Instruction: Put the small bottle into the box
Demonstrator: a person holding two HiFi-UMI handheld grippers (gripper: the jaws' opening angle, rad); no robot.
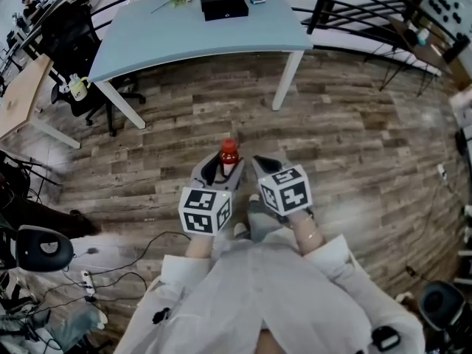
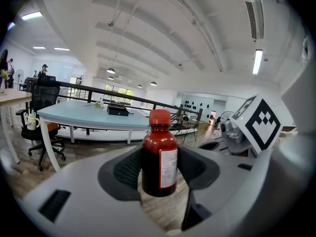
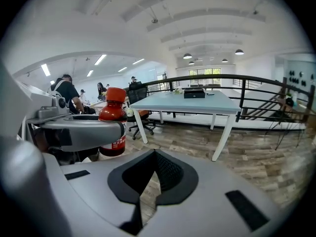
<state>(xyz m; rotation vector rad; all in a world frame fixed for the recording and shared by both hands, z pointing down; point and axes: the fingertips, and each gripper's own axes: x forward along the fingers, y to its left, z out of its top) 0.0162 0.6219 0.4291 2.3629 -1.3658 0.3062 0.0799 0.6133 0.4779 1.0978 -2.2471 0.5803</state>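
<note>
Over wood floor [image 1: 354,146], left tongs [image 1: 223,174] clamp small bottle [image 2: 159,157]; right tongs [image 3: 150,181] pressed together, empty.

An open-plan office is shown. Ahead of the fingers [image 2: 123,174] of the left gripper [image 2: 159,173], a long pale-blue table [image 2: 94,116] is seen on a wood-plank floor [image 2: 89,149]. A black swivel chair [image 2: 43,102] and a wooden desk [image 2: 12,97] are set far to their left. A black railing [image 2: 98,89] is seen behind the table. Strip lights [image 2: 256,61] are mounted overhead, and people [image 3: 66,90] are seen far left of the right gripper [image 3: 154,174].
</note>
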